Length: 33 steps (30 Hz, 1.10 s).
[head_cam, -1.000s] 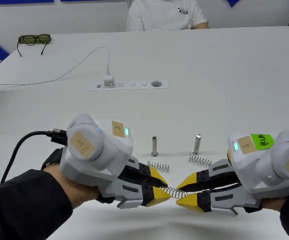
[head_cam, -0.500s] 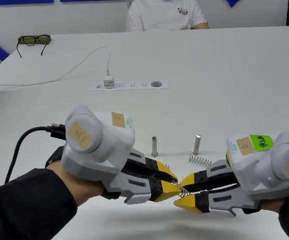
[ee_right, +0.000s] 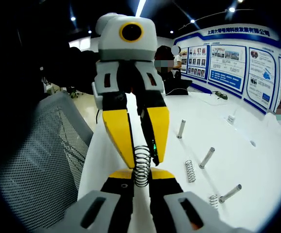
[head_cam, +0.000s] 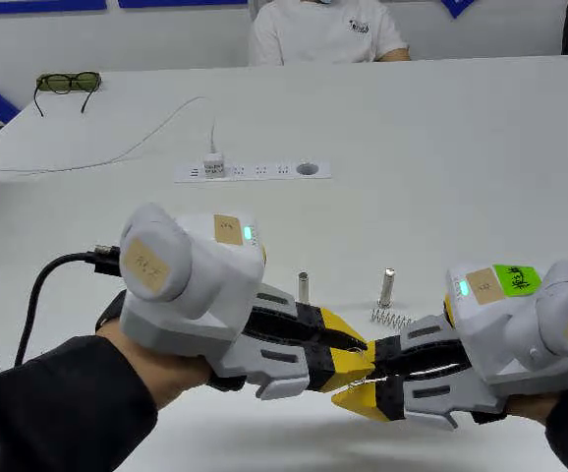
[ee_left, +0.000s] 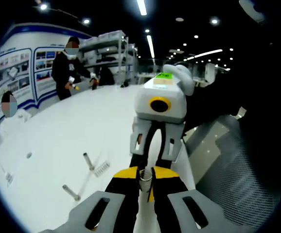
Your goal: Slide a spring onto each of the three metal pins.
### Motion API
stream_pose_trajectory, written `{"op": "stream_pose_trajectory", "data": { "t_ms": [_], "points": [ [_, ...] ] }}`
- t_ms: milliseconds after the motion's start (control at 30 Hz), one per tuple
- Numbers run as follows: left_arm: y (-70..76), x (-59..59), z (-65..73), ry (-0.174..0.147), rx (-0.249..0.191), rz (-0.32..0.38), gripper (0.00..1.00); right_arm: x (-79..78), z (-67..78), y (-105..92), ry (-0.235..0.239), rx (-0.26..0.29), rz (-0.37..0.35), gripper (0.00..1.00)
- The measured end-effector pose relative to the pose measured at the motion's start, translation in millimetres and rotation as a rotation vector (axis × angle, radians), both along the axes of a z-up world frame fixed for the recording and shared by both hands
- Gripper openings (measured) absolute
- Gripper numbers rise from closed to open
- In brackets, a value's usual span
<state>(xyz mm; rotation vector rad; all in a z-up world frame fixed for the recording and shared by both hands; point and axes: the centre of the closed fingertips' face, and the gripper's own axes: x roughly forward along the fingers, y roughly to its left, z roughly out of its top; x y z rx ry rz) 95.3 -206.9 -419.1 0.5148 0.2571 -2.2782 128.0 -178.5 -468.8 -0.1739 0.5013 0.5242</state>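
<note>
Head view: above the big white table (head_cam: 461, 147), the grey-and-yellow left gripper (head_cam: 361, 360) and matching right gripper (head_cam: 368, 379) each pinch one end of the little wire spring (ee_right: 141, 167), near the standing silver metal pin (head_cam: 387, 286). One should probably let go gently.

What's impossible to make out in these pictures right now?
Head view: small steel coil spring, mostly hidden by the left gripper's yellow tips.
Head view: third silver metal pin, behind the left gripper.
Right gripper view: whether the right gripper clamps it; jaws cover contact.
</note>
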Motion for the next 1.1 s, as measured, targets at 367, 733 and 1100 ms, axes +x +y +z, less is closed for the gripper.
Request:
{"op": "stream_pose_trajectory", "data": {
  "t_ms": [367, 733, 1100],
  "points": [
    [1.4, 1.8, 1.9, 0.009, -0.007, 0.005, 0.09, 2.5, 2.5, 2.7, -0.008, 0.017, -0.009, 0.14],
    [7.0, 26.2, 1.7, 0.003, 0.003, 0.061, 0.09, 3.8, 4.7, -5.2, -0.015, 0.029, -0.045, 0.26],
    [8.5, 69.5, 5.1, -0.030, 0.012, 0.148, 0.09, 1.5, 9.9, -26.7, -0.033, 0.035, -0.120, 0.37]
  ]
}}
